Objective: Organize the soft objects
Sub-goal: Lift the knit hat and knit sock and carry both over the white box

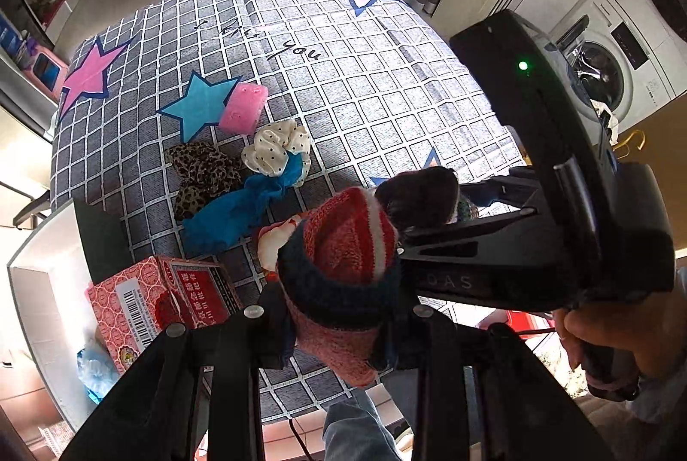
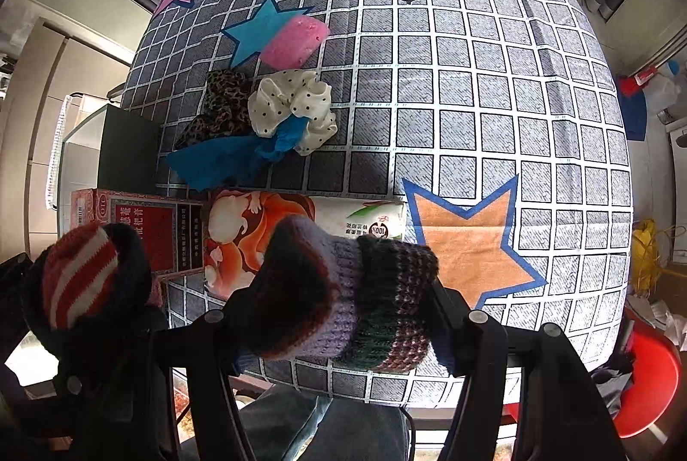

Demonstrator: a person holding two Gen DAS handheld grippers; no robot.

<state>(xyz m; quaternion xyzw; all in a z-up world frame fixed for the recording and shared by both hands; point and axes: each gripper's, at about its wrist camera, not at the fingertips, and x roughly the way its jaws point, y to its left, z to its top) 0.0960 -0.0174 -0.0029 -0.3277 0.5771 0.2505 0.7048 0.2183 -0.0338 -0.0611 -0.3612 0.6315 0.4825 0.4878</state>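
**Two knit socks held above the worktop**

The left tool is clamped on a red-striped sock, held above the checkered worktop. Beside it, the right tool grips a purple knit sock.

Left claw clamps red-striped knit sock (navy cuff) above checked cloth.

Left gripper: you have it pointing steeply down, jaws clamped tight on a red-striped knit sock.
Right gripper: also aimed steeply down, jaws part-spread, gripping a bulky dark purple knit sock.
Right hand: your fingers wrap the handle, seen at the left gripper's right.
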